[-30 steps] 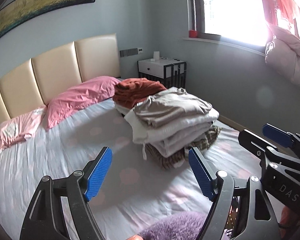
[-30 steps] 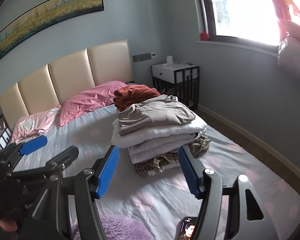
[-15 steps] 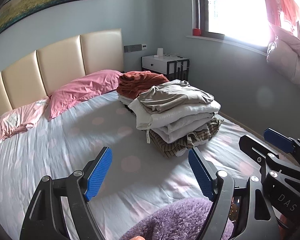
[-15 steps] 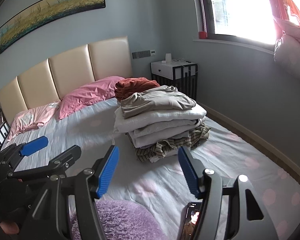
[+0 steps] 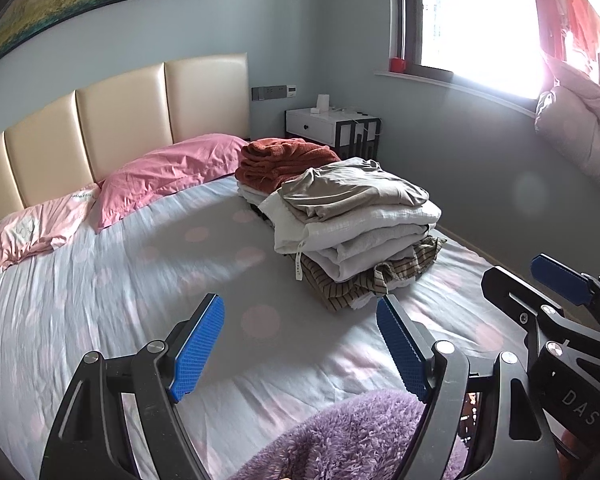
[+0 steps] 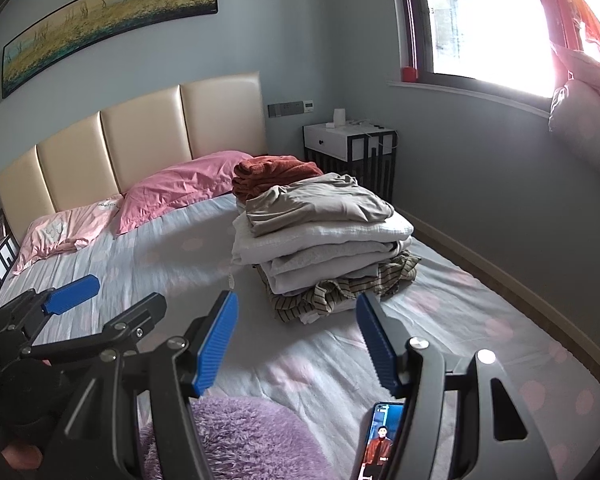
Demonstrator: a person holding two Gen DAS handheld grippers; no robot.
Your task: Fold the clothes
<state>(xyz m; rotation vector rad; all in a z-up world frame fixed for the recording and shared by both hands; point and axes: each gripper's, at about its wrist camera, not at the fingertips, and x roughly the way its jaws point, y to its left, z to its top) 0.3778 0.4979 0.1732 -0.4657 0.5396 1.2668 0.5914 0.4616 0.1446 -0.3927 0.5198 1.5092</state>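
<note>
A stack of folded clothes (image 5: 356, 224) (image 6: 320, 232), beige and white over a striped piece, sits on the right half of the bed. A rust-red folded garment (image 5: 284, 160) (image 6: 276, 172) lies behind it. A fluffy purple garment (image 5: 352, 440) (image 6: 236, 436) lies at the near edge, under both grippers. My left gripper (image 5: 300, 344) is open with only bedsheet between its blue pads. My right gripper (image 6: 298, 340) is also open and holds nothing. Both hover short of the stack, side by side.
The bed (image 5: 100, 300) has a pale dotted sheet and two pink pillows (image 5: 168, 176) at the cream headboard. A phone (image 6: 380, 436) with a lit screen lies by the right gripper. A white nightstand (image 6: 348, 140) and a wall with a window stand to the right.
Both grippers drew back from the stack, which now looks smaller and farther. More of the purple garment shows at the bottom of both views. The jaws kept their width.
</note>
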